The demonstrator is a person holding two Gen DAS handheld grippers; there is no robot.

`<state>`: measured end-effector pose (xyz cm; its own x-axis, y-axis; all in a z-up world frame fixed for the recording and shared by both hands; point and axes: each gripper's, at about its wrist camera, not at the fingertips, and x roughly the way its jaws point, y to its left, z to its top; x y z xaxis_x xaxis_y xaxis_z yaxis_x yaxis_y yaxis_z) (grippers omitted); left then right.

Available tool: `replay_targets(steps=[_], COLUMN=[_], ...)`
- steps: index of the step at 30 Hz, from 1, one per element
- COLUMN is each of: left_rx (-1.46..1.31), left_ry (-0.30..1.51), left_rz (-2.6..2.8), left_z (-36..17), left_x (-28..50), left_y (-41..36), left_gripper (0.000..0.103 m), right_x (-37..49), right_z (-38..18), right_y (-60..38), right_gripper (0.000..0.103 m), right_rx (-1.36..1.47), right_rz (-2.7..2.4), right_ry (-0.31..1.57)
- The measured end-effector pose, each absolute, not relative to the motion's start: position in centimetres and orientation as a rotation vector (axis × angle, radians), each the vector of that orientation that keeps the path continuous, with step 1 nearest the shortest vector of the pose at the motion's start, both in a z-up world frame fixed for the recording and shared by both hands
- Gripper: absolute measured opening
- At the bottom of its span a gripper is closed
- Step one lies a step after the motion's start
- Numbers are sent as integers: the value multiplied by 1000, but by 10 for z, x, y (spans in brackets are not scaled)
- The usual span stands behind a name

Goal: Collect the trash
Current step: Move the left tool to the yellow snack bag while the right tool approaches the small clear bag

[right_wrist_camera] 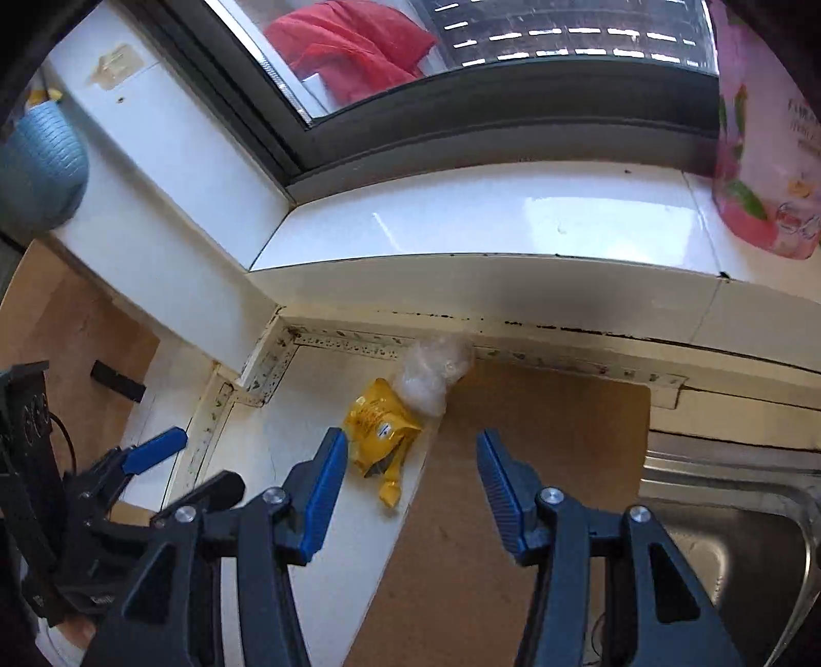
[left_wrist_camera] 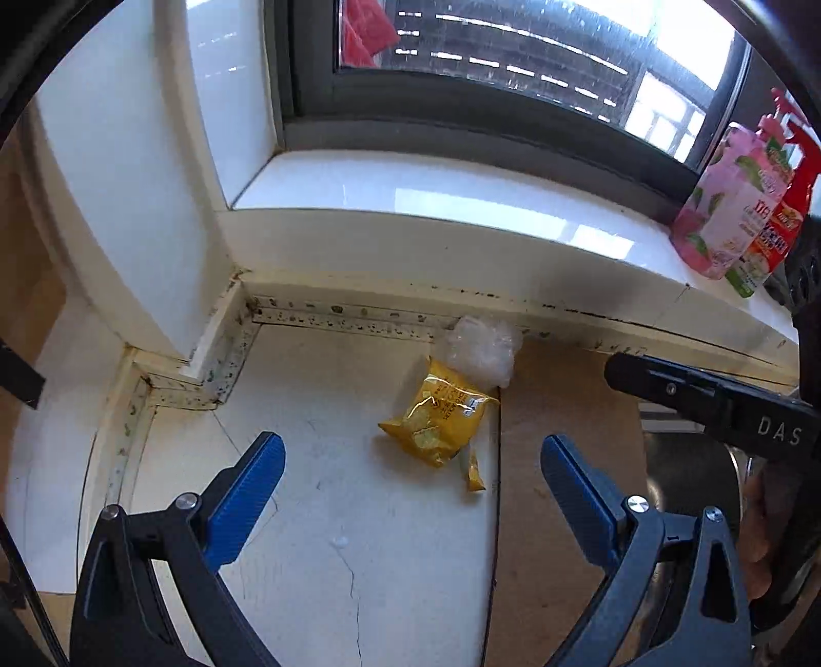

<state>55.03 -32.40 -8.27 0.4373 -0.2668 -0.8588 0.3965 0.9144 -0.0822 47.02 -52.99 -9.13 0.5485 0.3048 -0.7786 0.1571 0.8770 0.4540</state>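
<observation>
Left wrist view: left gripper (left_wrist_camera: 413, 464) spread wide over a white countertop (left_wrist_camera: 318, 513), blue pads (left_wrist_camera: 251, 492) at 7 and 5 o'clock, nothing held. Yellow snack wrapper (left_wrist_camera: 436, 418) lying flat just above centre, between and beyond the fingertips, apart from both. Crumpled clear plastic wrap (left_wrist_camera: 482, 349) touching the wrapper's far edge, against the stained backsplash strip. Brown board (left_wrist_camera: 559, 492) adjoining the wrapper at 4 o'clock. Pink refill pouch (left_wrist_camera: 728, 205) standing on the white windowsill (left_wrist_camera: 436, 200) at 2 o'clock, a red-capped pouch behind it. Right wrist view: right gripper (right_wrist_camera: 410, 487) likewise spread, empty, pads near 6 o'clock. Same yellow wrapper (right_wrist_camera: 379, 431) just beyond the left fingertip, clear wrap (right_wrist_camera: 431, 374) touching it above. Left gripper (right_wrist_camera: 154, 451) visible at 8 o'clock, only one finger seen. Steel sink (right_wrist_camera: 734, 528) at 4 o'clock; blue ribbed container (right_wrist_camera: 41, 169) at 10 o'clock; red cloth (right_wrist_camera: 354, 46) behind the window glass at 12 o'clock.
</observation>
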Motion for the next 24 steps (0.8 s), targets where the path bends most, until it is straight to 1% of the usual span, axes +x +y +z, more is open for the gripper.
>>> replay_targets(steps=[4,10,14,22,24], left_rx=[145,147,149,135,118], left_ry=[1098,1118,1119,1128,1129], left_rz=[-417,-421,-413,-408,-409], left_z=[-127,-159,-172,-195,-199], left_x=[572,587,596,601,604], left_y=[-337,-352,-359,-365,-363], left_gripper=[99,99,99,99,94], right_x=[497,517,524,535,537], right_z=[-130,-162,-173,-177,-179], right_y=[-543,-545,-539,-532,-530], right_gripper=[53,53,53,53,53], right_rx=[687,743,730,688,671], right_rz=[124,120,119,110,101], right_ry=[1009,1013,1021,1013,1016])
